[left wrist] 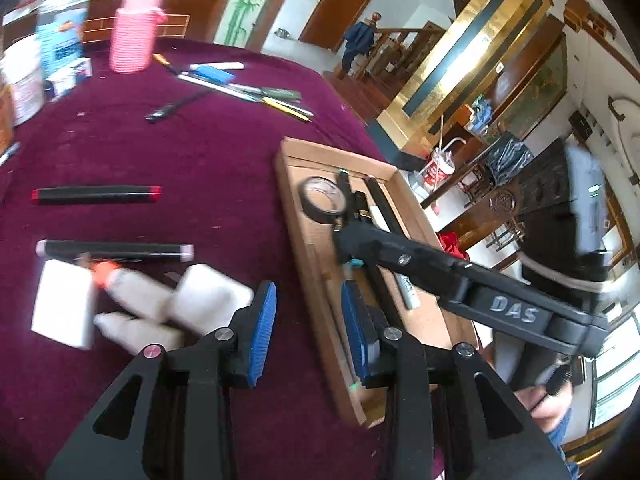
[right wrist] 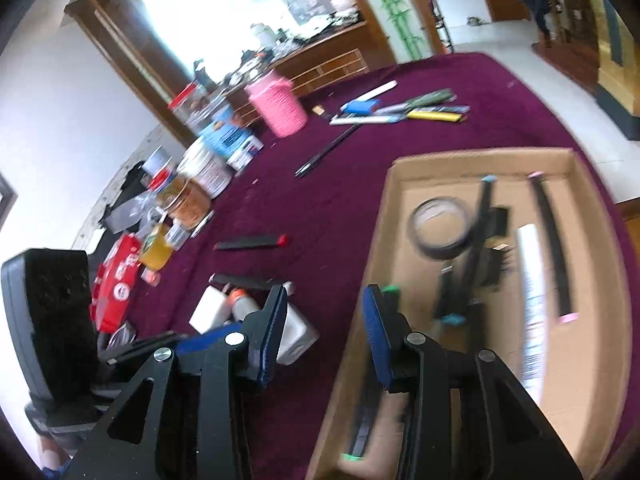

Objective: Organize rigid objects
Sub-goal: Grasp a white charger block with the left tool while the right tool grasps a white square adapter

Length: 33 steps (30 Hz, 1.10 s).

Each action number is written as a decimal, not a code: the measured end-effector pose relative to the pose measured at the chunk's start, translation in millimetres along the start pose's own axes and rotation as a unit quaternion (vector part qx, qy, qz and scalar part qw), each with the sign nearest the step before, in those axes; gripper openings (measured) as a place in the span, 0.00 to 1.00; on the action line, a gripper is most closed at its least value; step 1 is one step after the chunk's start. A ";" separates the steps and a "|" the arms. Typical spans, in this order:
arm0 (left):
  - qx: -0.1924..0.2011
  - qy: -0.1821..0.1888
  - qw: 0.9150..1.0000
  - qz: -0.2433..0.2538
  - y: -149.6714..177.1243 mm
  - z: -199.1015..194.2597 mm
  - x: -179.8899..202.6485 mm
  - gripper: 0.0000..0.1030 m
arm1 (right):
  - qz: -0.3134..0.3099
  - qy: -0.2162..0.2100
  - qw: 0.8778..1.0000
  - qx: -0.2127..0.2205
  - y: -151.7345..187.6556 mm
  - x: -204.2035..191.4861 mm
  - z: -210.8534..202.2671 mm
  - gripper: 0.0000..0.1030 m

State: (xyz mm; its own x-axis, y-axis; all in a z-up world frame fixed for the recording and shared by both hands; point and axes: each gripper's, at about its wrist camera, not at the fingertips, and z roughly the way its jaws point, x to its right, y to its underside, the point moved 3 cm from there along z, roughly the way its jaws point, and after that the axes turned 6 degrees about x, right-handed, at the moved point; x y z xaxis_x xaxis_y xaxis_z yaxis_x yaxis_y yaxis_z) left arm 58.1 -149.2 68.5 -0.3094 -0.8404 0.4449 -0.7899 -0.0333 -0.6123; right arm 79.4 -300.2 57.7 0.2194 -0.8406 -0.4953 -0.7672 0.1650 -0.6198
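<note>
A shallow cardboard tray [left wrist: 308, 248] [right wrist: 480, 158] lies on the maroon cloth. It holds a roll of black tape [left wrist: 323, 200] [right wrist: 440, 228], several black markers and a white pen [right wrist: 534, 292]. To its left lie a red-capped black marker [left wrist: 96, 195] [right wrist: 250, 243], a pink-capped one [left wrist: 116, 250], white glue bottles [left wrist: 140, 294] [right wrist: 244, 304] and a white block [left wrist: 64, 308]. My left gripper [left wrist: 310, 332] stands open and empty at the tray's left wall. My right gripper [right wrist: 326, 336] is open and empty over that same wall. Its black frame marked DAS [left wrist: 512, 314] reaches across the tray.
A pink ribbed cup [left wrist: 134, 34] [right wrist: 278, 108] and a loose pile of pens [left wrist: 248, 92] [right wrist: 400, 112] sit at the far side. Jars, tubs and boxes [right wrist: 192, 196] crowd the table's left edge. The table's round edge drops to the floor past the tray.
</note>
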 end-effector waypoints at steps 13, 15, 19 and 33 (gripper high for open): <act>-0.002 -0.107 0.994 -0.038 16.2 -39.6 -121.1 0.66 | -0.024 -0.032 0.998 -0.053 30.5 -30.3 51.4 0.46; -0.013 -0.116 0.993 -0.035 17.5 -31.7 -125.7 0.66 | -0.029 -0.029 0.998 -0.043 30.5 -31.8 52.5 0.46; -0.023 -0.141 0.990 -0.014 18.0 -17.9 -128.3 0.66 | -0.025 -0.032 0.998 -0.042 32.7 -29.8 55.3 0.46; -0.017 -0.173 0.985 -0.005 18.4 -3.4 -149.7 0.45 | -0.049 -0.004 0.997 -0.056 35.4 -30.5 69.3 0.47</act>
State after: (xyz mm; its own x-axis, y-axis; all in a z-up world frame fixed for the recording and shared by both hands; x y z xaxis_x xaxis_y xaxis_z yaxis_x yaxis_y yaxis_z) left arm 88.1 -22.2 -7.2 -0.1072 -0.9741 0.1989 -0.8117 -0.0298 -0.5833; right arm 87.3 -233.0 8.7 0.3006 -0.8458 -0.4408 -0.8047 0.0232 -0.5932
